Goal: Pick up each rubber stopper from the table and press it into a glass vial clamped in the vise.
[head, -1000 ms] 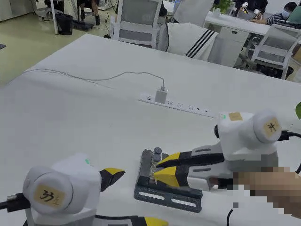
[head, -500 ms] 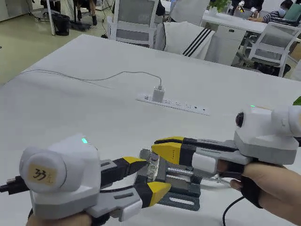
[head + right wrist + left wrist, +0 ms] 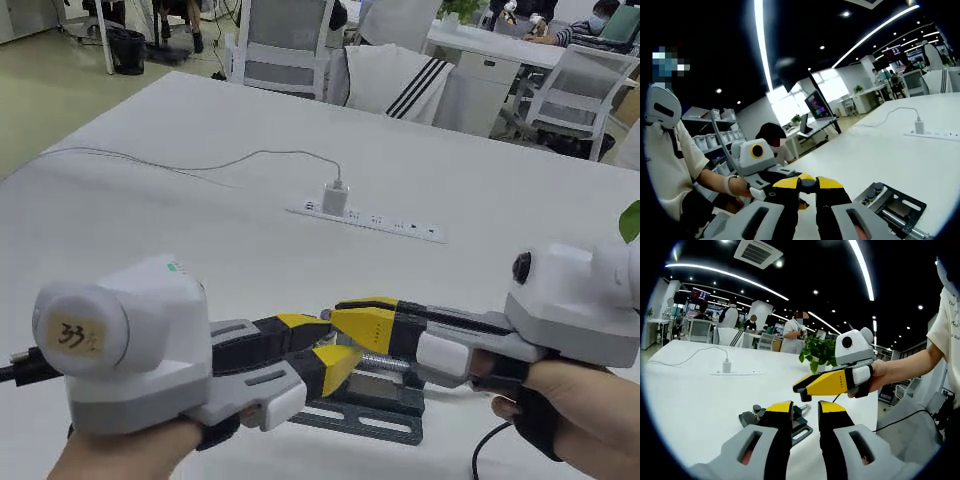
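Vise [image 3: 372, 405] on the near part of the table [image 3: 200, 230], and both tools hover just above it, tips almost meeting. The left gripper [image 3: 806, 410] comes in from the near left, jaws parted a moderate way, nothing between them. The right gripper [image 3: 808, 184] reaches in from the right with its jaws drawn close together. There's a dark spot at the tips, but whether that's a stopper or only the pads, I can't tell.

The glass vial [image 3: 757, 410] stands upright at the vise's far-left end, and it looks to wear a grey top. My read: that stopper is seated and we're between steps, neither tool touching the vial. Where a loose stopper lies, I can't say. The next move calls for finding one, pinching it squarely, then coming down straight over the vial mouth, since a skewed push on clamped glass could tip or crack it.

As for the surface, it's a broad white tabletop. A power strip [image 3: 370, 220] lies farther out with a white charger [image 3: 333, 198] plugged in, its cable [image 3: 200, 165] trailing left. Beyond are office chairs [image 3: 285, 45], a striped jacket [image 3: 400, 85] draped over one, a green plant [image 3: 817, 350] off to the right, people at distant desks and long ceiling lights overhead.
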Demonstrator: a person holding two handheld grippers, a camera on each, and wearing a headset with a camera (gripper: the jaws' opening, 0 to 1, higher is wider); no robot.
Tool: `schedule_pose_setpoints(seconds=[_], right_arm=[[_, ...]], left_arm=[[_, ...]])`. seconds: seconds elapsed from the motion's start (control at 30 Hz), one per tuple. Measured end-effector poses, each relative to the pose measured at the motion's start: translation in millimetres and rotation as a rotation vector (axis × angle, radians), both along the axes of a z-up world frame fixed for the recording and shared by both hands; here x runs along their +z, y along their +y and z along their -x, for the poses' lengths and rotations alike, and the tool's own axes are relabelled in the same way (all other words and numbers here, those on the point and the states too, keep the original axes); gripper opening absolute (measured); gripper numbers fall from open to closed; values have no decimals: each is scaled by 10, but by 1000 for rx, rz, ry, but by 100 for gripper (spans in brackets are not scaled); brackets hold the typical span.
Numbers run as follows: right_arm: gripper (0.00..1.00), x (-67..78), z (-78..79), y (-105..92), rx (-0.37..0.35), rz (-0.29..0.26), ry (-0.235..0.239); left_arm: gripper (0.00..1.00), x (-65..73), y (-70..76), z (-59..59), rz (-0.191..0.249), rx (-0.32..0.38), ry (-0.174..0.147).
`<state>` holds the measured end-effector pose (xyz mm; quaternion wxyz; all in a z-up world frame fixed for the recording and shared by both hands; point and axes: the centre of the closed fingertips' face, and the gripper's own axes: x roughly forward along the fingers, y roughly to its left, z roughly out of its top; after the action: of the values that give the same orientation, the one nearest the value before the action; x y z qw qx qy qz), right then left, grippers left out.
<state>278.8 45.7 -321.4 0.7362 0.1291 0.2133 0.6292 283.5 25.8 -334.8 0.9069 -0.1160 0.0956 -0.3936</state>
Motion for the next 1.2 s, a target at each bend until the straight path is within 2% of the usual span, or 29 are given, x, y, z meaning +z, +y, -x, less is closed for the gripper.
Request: schedule_pose_setpoints(seconds=[0.13, 0.5, 0.67, 1.0, 1.2], right_arm=[[7, -24, 8, -1, 8, 6, -8], [7, -43, 31, -9, 21, -1, 12], [7, -50, 51, -22, 22, -7, 24], [8, -80, 67, -49, 30, 3, 27], [9, -103, 133, -44, 51, 26, 21]], left_arm=[[12, 40, 0, -2, 15, 1, -6], [4, 30, -26, 28, 13, -17, -9], [4, 25, -35, 39, 5, -22, -20], [3, -9, -43, 66, -6, -43, -8], [3, -48, -62, 88, -26, -61, -9]])
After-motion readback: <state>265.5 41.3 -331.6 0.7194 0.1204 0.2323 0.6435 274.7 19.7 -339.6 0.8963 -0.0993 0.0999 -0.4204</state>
